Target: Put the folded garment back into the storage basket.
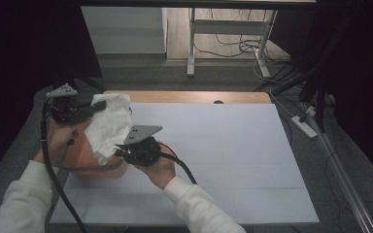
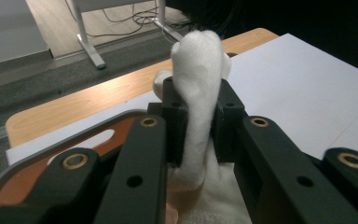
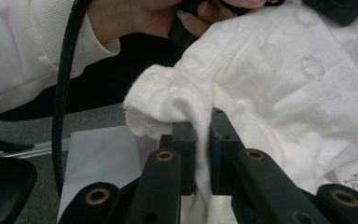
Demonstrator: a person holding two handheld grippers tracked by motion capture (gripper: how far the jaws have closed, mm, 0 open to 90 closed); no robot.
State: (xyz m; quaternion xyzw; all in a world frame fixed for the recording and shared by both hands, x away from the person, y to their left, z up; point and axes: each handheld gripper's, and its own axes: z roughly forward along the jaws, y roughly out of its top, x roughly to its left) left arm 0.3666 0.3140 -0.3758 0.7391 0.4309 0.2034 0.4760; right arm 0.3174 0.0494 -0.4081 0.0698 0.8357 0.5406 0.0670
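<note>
At the near-left of the white-covered wooden table (image 1: 233, 141), I have both tongs clamped on one white embossed cotton cloth (image 1: 109, 125), which hangs above a shallow orange plastic tray with a grey rim (image 1: 85, 162). My left gripper (image 1: 96, 107), at about ten o'clock from the table's centre, has its black jaws drawn nearly together on a bunched fold of the cloth, which pokes up past the jaw tips in the left gripper view (image 2: 198, 100). My right gripper (image 1: 120, 150), at about eight o'clock, pinches the cloth's stitched hem with only fabric filling the narrow gap, as the right gripper view (image 3: 200, 140) shows. A small printed care label (image 3: 356, 179) lies at that view's four o'clock.
</note>
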